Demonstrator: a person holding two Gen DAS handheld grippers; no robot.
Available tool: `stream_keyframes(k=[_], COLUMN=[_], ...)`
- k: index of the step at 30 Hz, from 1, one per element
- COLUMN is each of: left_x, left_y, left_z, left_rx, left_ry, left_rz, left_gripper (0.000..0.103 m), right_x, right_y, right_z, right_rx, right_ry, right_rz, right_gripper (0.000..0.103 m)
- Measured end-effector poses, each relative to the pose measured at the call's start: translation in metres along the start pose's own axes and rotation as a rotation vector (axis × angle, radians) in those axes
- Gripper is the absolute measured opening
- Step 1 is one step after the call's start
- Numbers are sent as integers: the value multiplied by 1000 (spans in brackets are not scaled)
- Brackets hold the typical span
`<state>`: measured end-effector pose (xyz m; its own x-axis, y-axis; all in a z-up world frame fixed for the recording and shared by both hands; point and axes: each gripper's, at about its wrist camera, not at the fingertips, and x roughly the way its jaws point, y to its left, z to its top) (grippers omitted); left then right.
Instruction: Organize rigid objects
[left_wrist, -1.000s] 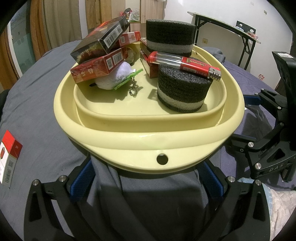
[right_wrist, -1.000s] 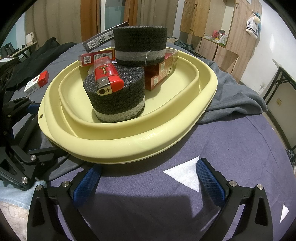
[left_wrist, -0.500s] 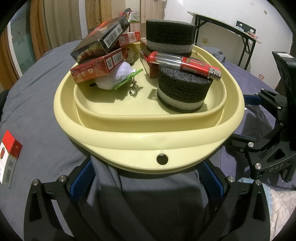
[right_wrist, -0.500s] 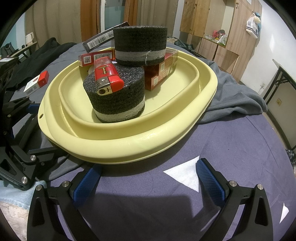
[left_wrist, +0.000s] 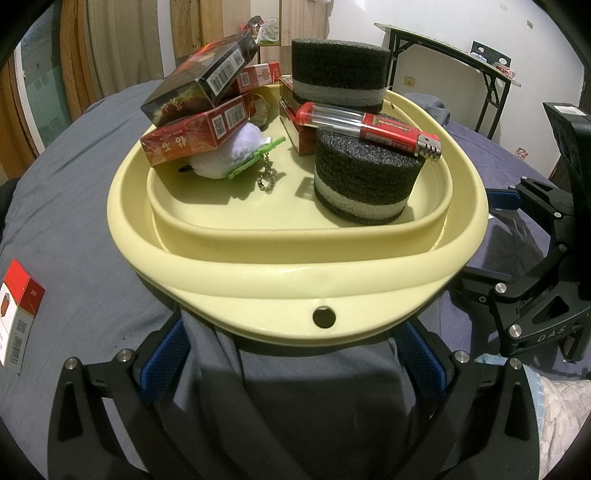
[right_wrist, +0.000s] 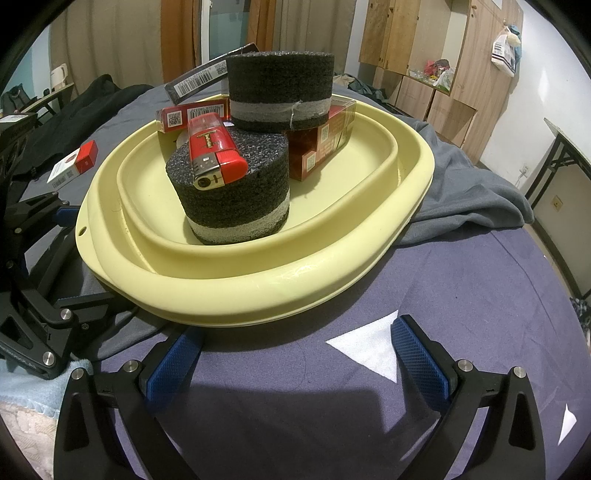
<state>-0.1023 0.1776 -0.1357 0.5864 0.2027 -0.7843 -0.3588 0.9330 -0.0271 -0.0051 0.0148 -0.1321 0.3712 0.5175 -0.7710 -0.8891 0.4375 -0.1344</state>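
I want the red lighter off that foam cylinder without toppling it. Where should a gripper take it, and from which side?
Probably grip the red plastic lighter across its flat red body, coming down from above. It lies flat on the near black foam cylinder, metal head overhanging the edge, so its long sides look free for the open right gripper.

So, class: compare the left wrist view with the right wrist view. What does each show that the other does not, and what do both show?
Only the left wrist view shows the white plush keychain with its chain, tucked under the stacked boxes. Only the right wrist view shows the wooden cupboards and the white triangles on the cloth. Both show the yellow tray, the red lighter lying on the nearer foam roll, the loose red-and-white pack outside the tray, and open, empty jaws.
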Motion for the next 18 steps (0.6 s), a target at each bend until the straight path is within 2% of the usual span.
stream_keyframes(k=[18], left_x=[0], left_y=[0], left_z=[0], left_rx=[0], left_ry=[0], left_rz=[0], left_gripper=[103], right_x=[0], right_y=[0], right_z=[0], right_rx=[0], right_ry=[0], right_rz=[0], right_gripper=[103])
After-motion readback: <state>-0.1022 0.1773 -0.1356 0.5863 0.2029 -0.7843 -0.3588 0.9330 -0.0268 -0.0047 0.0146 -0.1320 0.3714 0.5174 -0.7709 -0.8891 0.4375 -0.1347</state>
